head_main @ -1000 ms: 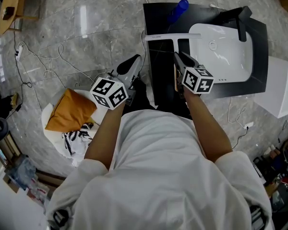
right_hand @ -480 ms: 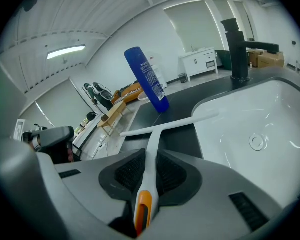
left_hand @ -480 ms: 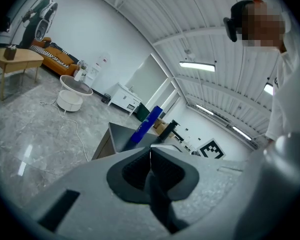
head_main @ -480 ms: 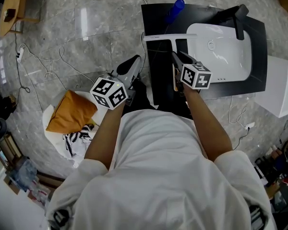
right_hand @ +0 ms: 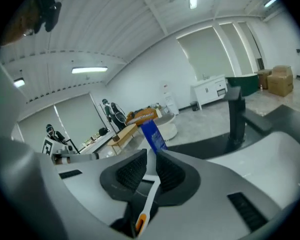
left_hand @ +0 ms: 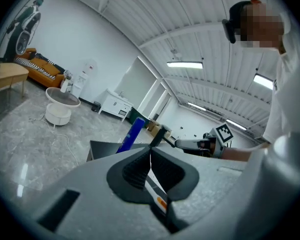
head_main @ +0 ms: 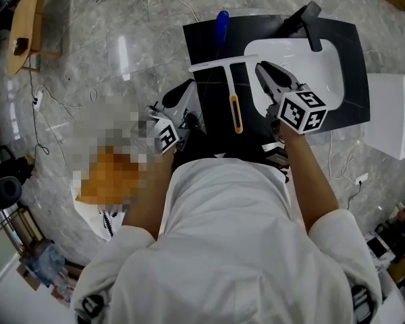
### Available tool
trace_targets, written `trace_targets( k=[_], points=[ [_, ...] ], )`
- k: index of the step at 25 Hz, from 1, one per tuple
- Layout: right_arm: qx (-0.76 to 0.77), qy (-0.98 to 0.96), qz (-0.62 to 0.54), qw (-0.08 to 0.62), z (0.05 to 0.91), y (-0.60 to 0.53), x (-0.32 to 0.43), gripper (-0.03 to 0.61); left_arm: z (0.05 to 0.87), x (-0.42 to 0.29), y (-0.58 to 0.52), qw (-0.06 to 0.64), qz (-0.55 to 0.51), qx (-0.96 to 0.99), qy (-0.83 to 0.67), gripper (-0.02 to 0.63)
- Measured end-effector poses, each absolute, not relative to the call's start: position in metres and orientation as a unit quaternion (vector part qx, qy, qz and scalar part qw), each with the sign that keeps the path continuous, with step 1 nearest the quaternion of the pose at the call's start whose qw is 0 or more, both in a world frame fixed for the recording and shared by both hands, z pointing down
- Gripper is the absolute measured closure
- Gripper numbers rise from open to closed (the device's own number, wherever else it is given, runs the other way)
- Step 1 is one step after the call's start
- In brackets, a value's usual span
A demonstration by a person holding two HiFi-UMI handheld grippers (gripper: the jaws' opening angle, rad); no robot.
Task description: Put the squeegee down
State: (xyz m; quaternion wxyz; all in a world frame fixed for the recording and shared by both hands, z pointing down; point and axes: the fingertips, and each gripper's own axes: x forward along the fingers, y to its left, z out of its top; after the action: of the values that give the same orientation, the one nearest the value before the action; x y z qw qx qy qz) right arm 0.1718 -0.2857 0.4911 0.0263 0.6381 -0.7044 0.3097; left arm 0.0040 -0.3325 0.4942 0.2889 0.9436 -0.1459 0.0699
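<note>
Head view looks steeply down; both low, close gripper views, seemingly angled inward, share the squeegee (right_hand: pixel 147 201) and blue bottle (right_hand: pixel 152 134).

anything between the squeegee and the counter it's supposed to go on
Nothing visible. The squeegee lies on the black countertop, left of the white sink, its blade just short of the blue bottle. The right gripper hangs beside it over the sink, jaws apart and empty.
</note>
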Motion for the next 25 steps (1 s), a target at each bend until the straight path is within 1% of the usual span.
trace_targets(
  k=[4, 8, 10, 13, 18, 22, 25],
  points=[
    [0.609, -0.753, 0.248, -0.010, 0.407, -0.276, 0.179, 0.517, 0.449, 0.015, -0.336, 0.252, 0.052, 0.956, -0.139, 0.595],
    [0.594, -0.783, 0.176, -0.050, 0.326, -0.262, 0.186, 0.534, 0.408, 0.023, -0.333, 0.227, 0.035, 0.964, -0.131, 0.595],
    [0.592, -0.790, 0.142, -0.070, 0.292, -0.254, 0.192, 0.541, 0.385, 0.027, -0.330, 0.215, 0.025, 0.969, -0.124, 0.597],
    [0.589, -0.800, 0.085, -0.081, 0.253, -0.238, 0.195, 0.548, 0.351, 0.029, -0.323, 0.196, 0.011, 0.974, -0.116, 0.595],
    [0.598, -0.798, 0.014, -0.071, 0.223, -0.212, 0.207, 0.558, 0.306, 0.029, -0.314, 0.157, -0.009, 0.982, -0.110, 0.595],
    [0.615, -0.787, -0.006, -0.058, 0.221, -0.193, 0.224, 0.560, 0.282, 0.027, -0.307, 0.123, -0.023, 0.985, -0.118, 0.595],
    [0.618, -0.783, -0.006, -0.064, 0.220, -0.180, 0.232, 0.561, 0.271, 0.026, -0.302, 0.110, -0.030, 0.986, -0.123, 0.595]
  ],
)
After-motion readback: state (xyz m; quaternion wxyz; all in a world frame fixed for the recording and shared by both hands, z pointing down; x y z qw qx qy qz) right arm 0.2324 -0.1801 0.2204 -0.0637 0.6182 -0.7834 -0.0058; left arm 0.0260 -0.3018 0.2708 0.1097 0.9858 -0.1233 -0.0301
